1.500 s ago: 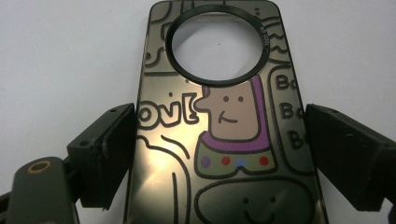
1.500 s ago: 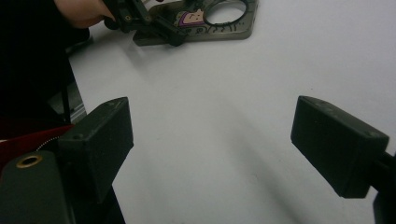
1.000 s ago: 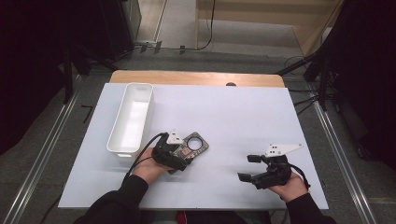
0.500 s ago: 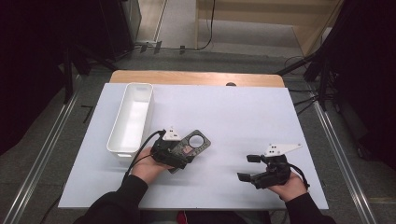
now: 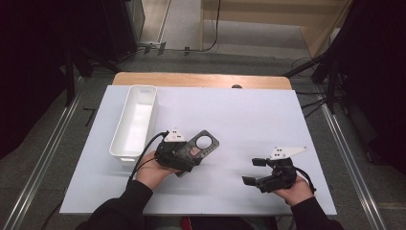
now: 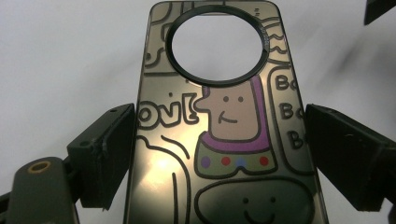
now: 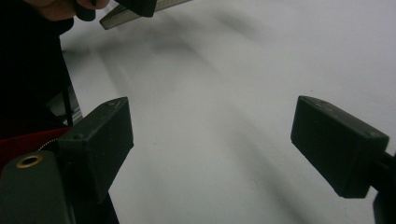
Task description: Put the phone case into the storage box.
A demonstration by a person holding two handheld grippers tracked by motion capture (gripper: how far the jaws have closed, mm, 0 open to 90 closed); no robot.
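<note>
Left tongs (image 5: pixel 191 160) in my left hand (image 5: pixel 152 173) sit over a dark phone case (image 5: pixel 203 146) on the white desk (image 5: pixel 249 120), seen from the high view, just right of an empty white tray (image 5: pixel 135 122). My right hand (image 5: pixel 294 191) holds the right tongs (image 5: pixel 253 171) low over bare desk near the front right edge, well apart from the case, jaws spread with nothing between them.

From the left gripper view, the phone case (image 6: pixel 224 135) lies lengthwise between the jaws of my left tongs (image 6: pixel 219 154), its round camera cut-out at the far end and cartoon drawings across its glossy surface. The left jaw stands right against the case's edge and the right jaw just beside the opposite edge; I cannot tell whether they grip it.

From the right gripper view, my right tongs (image 7: pixel 210 140) stand wide apart over the plain white desk (image 7: pixel 224 84), holding nothing. At the upper left corner, an edge of the phone case (image 7: pixel 122 17) shows beside my other hand (image 7: pixel 51 7).
</note>
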